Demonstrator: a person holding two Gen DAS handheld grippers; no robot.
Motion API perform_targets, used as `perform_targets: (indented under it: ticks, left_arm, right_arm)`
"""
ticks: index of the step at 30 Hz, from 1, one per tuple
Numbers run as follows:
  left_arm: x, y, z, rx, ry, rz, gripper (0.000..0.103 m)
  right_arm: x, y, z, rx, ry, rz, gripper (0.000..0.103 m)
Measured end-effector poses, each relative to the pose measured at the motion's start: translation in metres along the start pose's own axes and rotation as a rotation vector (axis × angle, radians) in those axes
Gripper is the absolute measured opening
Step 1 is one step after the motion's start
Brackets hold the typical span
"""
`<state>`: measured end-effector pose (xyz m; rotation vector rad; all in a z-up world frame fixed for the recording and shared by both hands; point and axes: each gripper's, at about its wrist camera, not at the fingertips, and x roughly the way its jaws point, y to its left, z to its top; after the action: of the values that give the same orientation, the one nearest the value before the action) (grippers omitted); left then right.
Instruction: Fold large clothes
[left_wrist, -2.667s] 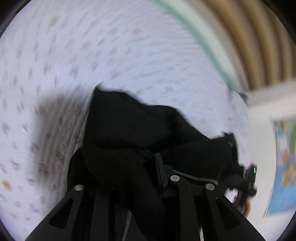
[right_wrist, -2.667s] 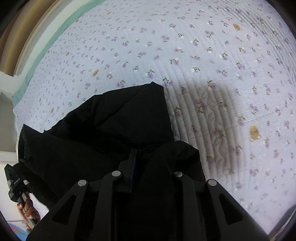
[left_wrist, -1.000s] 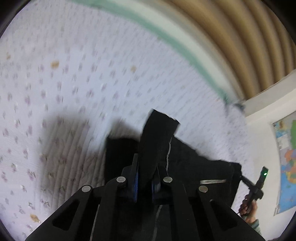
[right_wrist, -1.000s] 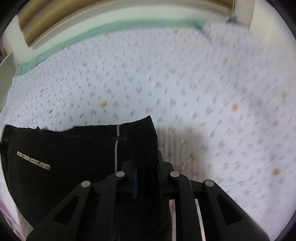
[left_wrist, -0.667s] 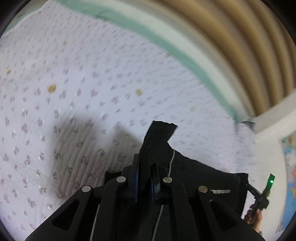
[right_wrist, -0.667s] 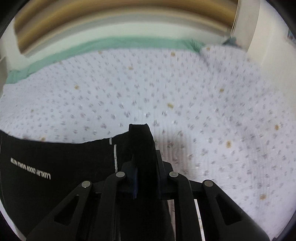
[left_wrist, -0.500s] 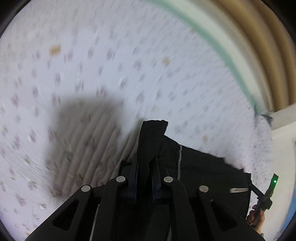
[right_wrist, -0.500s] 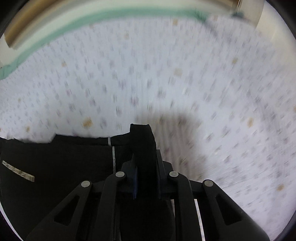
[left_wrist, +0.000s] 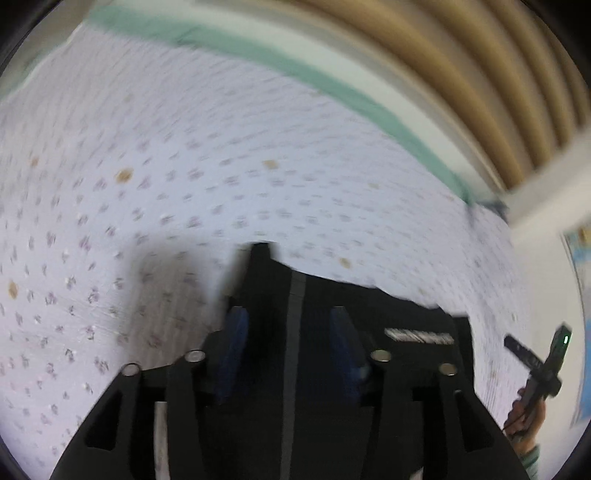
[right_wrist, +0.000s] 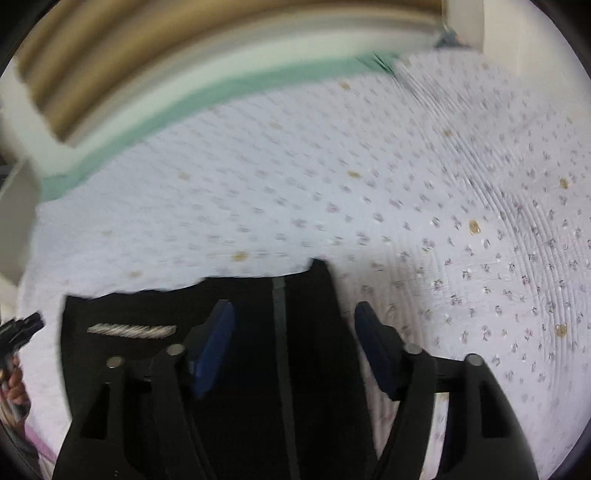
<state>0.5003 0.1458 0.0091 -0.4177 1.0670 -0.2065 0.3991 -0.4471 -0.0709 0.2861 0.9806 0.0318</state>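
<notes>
Both grippers have just let go of the black garment (left_wrist: 369, 314), which half a second ago was still pinched at its two top corners. The left gripper (left_wrist: 288, 332) now stands with its blue pads (left_wrist: 232, 332) spread wide, nothing between them but cloth lying below; the right gripper (right_wrist: 291, 328) is likewise parted, its pads (right_wrist: 214, 339) well apart and holding nothing. The garment lies spread flat on the flowered bedspread (right_wrist: 369, 184), its upper edge running straight across the near part of the bed, well short of the green border at the far side, a pale stripe and a printed label showing. By the look of it the laying-out is done and folding can begin, which would call for fresh grips on an edge. Motion blur softens both views.
</notes>
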Motion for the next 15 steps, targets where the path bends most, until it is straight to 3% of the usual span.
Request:
perform_targets:
  ticks: [4,8,11,13,15]
  left_arm:
    - [-0.001,-0.064,-0.040,0.124,0.047,-0.081,0.054]
    - [0.030,-0.113,-0.097,0.261,0.135,-0.049,0.054]
    - [0.070,-0.119,-0.129,0.256,0.250,-0.044,0.054]
    - [0.103,-0.110,-0.147,0.230,0.339,0.011,0.054]
    - [0.124,-0.098,-0.155,0.188,0.372,0.014,0.054]
  right_arm:
    - [-0.008,0.049,-0.045,-0.113,0.054,0.024,0.072]
    - [0.011,0.080,-0.084,-0.184,0.132,0.004,0.072]
    - [0.037,0.082,-0.108,-0.218,0.182,-0.017,0.072]
    - [0.061,0.078,-0.124,-0.194,0.260,-0.038,0.071]
    - [0.087,0.071,-0.138,-0.160,0.350,-0.029,0.071]
